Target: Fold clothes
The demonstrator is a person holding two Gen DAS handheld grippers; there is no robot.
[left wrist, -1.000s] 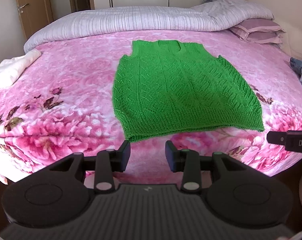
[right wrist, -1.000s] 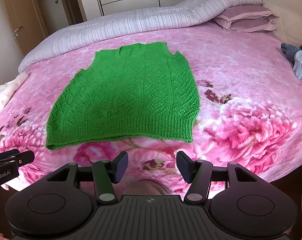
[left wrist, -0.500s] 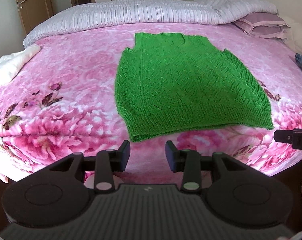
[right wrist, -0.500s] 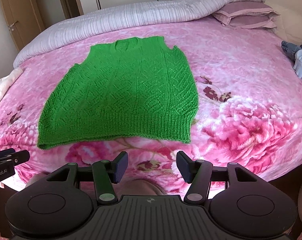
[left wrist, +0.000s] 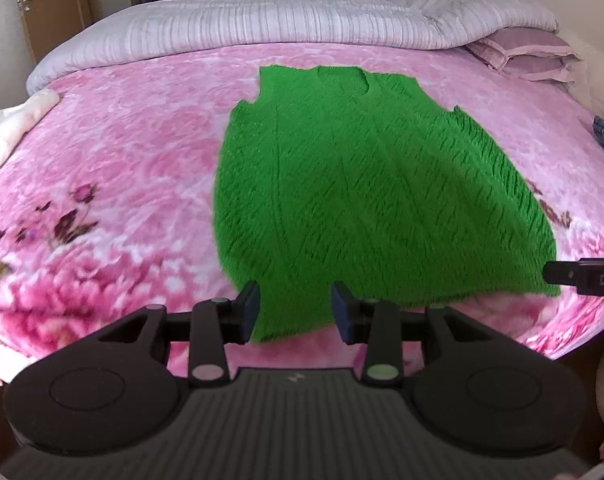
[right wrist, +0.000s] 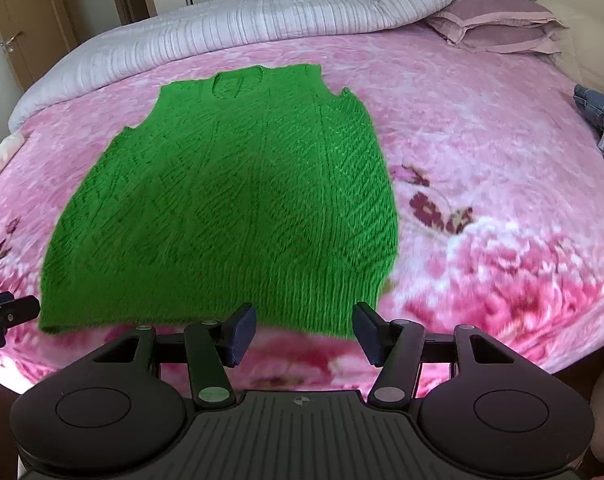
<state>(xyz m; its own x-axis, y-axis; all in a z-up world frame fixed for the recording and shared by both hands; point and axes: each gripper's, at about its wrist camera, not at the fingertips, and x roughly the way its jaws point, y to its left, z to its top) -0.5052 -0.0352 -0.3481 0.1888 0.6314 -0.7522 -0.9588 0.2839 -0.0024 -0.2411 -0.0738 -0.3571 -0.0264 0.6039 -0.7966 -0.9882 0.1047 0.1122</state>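
- Green knit vest lies flat on the bed's pink floral blanket, neckline at 12 o'clock, hem toward me.
- My left claw is open, nothing gripped; fingers sit over the hem's left corner at 6 o'clock. Touching or not, I can't tell.
- My right claw is open too, empty, just short of the hem near its right corner.
- Striped grey duvet bunched at 12 o'clock, mauve pillows at 1–2 o'clock.
- Frames are motion-blurred.
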